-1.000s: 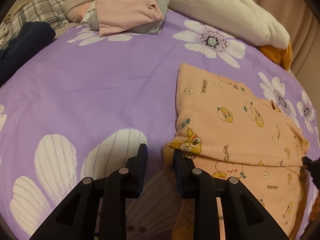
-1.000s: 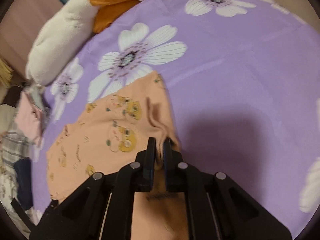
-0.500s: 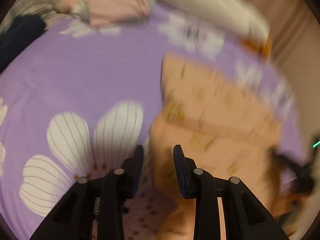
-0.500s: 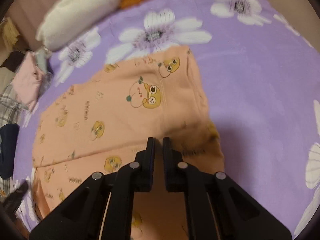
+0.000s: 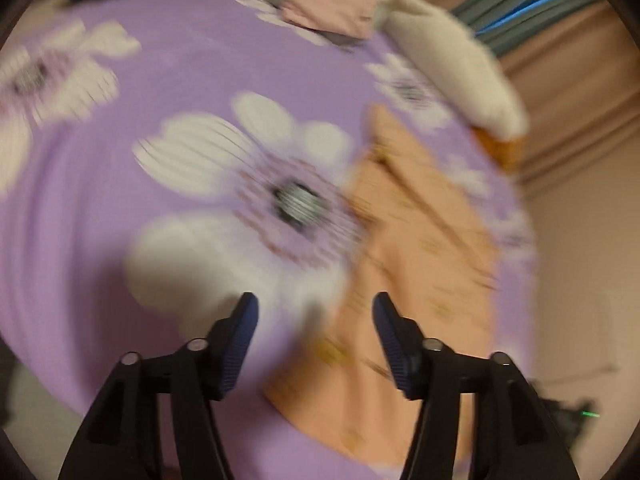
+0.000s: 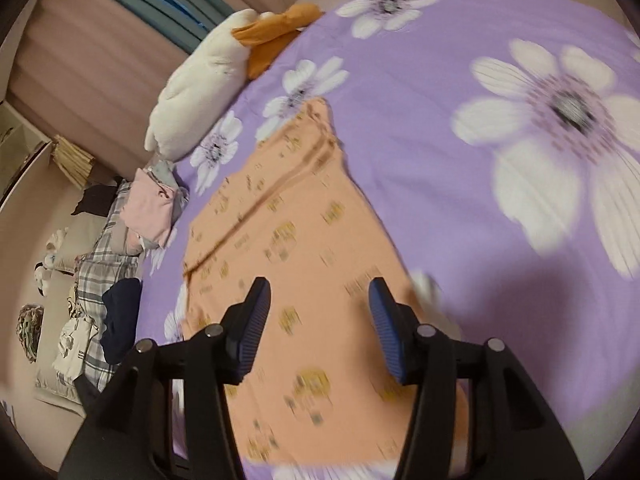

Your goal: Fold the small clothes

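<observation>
**Both tongs spread wide above the peach garment on the bed**

While both views are smeared by motion, I can make out the bed [image 6: 460, 128] first: a purple cover printed with big white flowers fills most of each frame. A long cream pillow [image 6: 196, 92] lies along its far edge, with an orange cloth [image 6: 276, 32] against one end of it. In my left wrist view the same pillow [image 5: 452, 68] sits at the upper right, close to the curtains.

The peach garment [image 6: 320, 280] lies flat on the cover, printed with small yellow cartoon figures that I cannot read through the blur. It looks folded over on itself, with a long crease running along its far side. From the left wrist it shows as a peach strip [image 5: 424, 264] stretching away on the right side of the frame.

A stack of folded clothes topped by a pink piece [image 6: 150, 208] sits near the far corner of the bed, well apart from the garment; the left view shows it at the top [image 5: 332, 0]. Beside it lie a plaid fabric [image 6: 108, 252] and a dark navy item [image 6: 120, 320].

My right tongs [image 6: 318, 324] are spread wide and hold nothing, hanging over the near part of the garment. My left tongs [image 5: 316, 336] are likewise wide apart and hold nothing, poised over the garment's near edge where it meets the purple cover.
</observation>
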`<control>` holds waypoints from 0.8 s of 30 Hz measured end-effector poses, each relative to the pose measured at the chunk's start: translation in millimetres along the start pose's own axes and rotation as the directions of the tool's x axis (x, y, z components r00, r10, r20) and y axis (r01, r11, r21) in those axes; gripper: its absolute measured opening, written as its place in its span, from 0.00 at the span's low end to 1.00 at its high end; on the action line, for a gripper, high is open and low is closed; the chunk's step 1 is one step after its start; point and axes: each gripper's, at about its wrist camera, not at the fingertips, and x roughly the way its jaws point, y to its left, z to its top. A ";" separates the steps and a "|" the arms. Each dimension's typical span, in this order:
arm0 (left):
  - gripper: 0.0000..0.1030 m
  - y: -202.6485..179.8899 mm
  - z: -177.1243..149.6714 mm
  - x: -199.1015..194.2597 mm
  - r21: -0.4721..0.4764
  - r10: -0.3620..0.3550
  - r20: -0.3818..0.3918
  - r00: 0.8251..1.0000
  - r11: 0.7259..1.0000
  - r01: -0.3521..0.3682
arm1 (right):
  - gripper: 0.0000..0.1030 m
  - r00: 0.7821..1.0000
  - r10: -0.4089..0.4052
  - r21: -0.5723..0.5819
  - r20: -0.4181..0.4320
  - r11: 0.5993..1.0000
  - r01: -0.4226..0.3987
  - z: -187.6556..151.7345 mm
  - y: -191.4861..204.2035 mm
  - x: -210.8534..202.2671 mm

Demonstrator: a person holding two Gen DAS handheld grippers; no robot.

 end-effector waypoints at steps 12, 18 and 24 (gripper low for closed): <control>0.75 33.0 -45.2 5.6 -0.211 -0.148 -0.076 0.986 0.969 0.129 | 0.63 0.995 0.036 0.238 -0.090 0.971 -0.014 -66.3 -57.1 -25.7; 0.75 33.3 -58.3 37.5 -0.280 -0.407 -0.156 0.900 0.892 0.355 | 0.69 0.972 0.199 0.329 -0.123 0.932 -0.149 -86.2 -60.9 -1.8; 0.75 35.5 -51.7 40.3 -0.303 -0.440 -0.130 0.888 0.871 0.387 | 0.72 0.943 0.323 0.392 -0.078 0.880 -0.269 -89.4 -63.8 10.1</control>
